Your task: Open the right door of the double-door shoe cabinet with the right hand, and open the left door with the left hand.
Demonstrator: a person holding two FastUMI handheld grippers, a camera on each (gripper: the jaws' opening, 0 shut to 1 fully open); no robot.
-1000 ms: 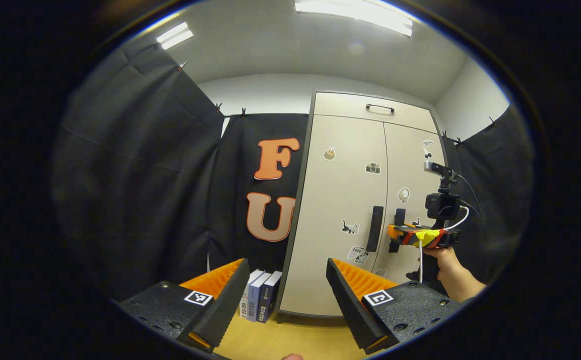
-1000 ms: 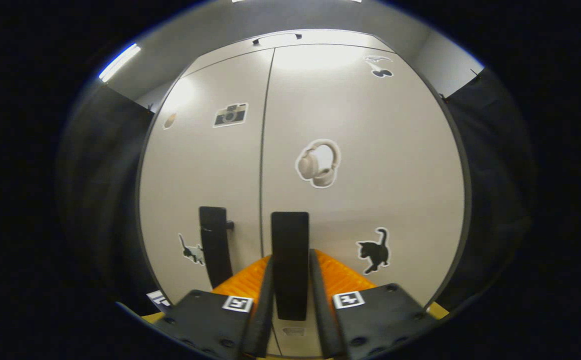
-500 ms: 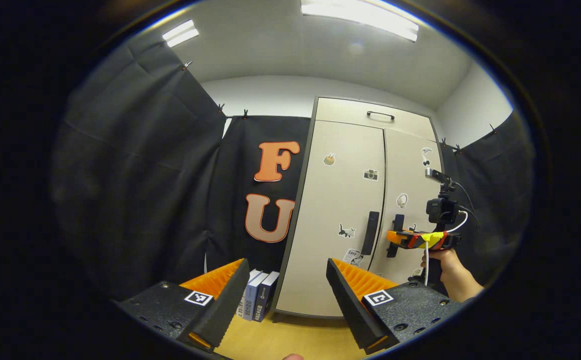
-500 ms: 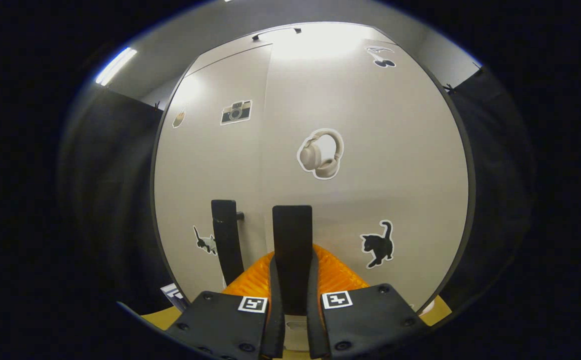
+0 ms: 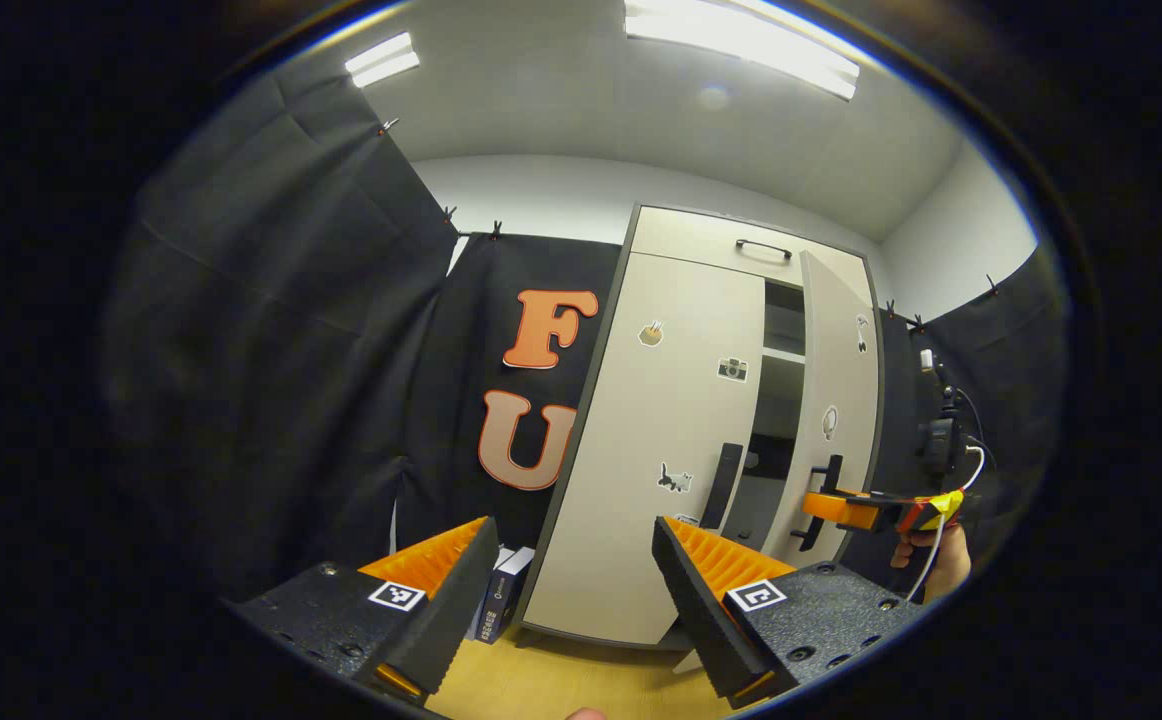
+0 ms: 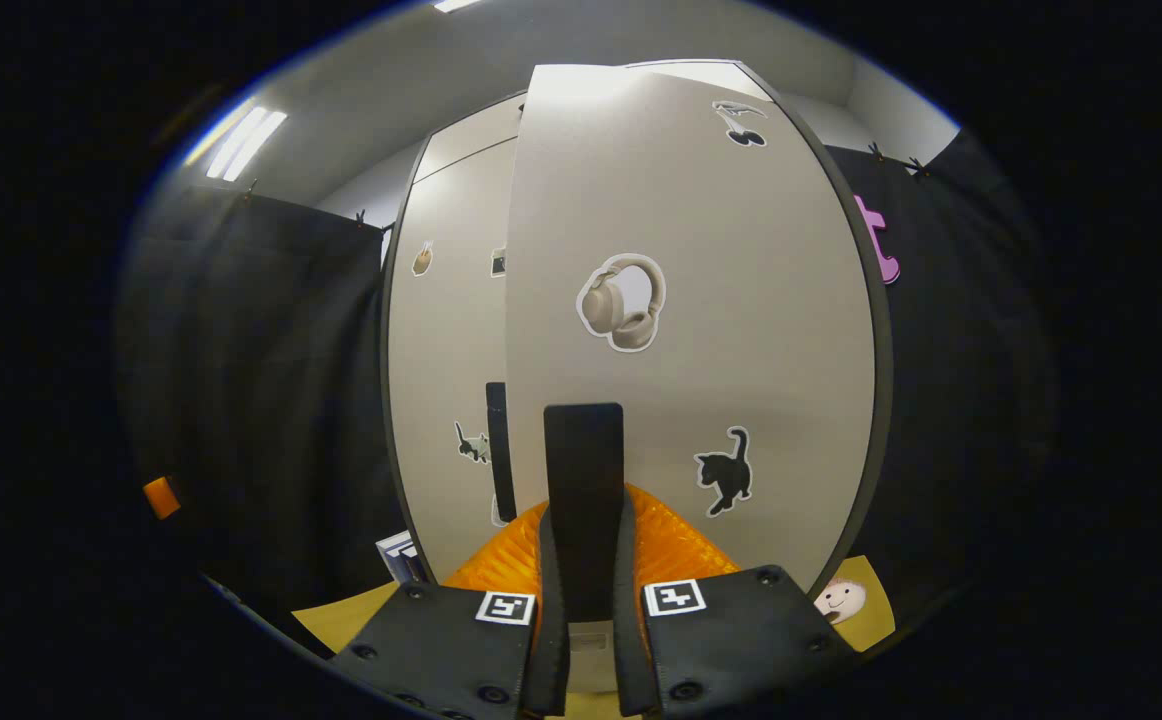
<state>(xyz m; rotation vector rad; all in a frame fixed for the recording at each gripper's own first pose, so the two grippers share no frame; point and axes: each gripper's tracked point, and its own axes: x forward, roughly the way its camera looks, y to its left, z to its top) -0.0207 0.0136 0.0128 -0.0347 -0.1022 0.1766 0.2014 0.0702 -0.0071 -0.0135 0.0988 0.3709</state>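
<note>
The cream double-door shoe cabinet (image 5: 681, 400) stands ahead in the left gripper view. Its right door (image 5: 841, 400) is swung partly out, showing a dark gap with a shelf (image 5: 783, 355). My right gripper (image 5: 829, 505) is at that door's black handle (image 5: 821, 495), held by a hand (image 5: 931, 560). In the right gripper view the right gripper (image 6: 586, 610) is shut on this handle (image 6: 584, 500), both fingers pressing its sides. The left door (image 5: 661, 440) is closed, its handle (image 5: 726, 485) free. My left gripper (image 5: 576, 590) stands open, well short of the cabinet.
A top flap with a small handle (image 5: 763, 248) sits above the doors. Books (image 5: 496, 600) stand on the wooden floor (image 5: 561, 685) at the cabinet's left foot. Black cloth walls close in on both sides.
The right door has swung out from closed, pulled by the right gripper, which closed tighter on its handle. The left gripper's view has drifted slightly; its fingers stay open.
</note>
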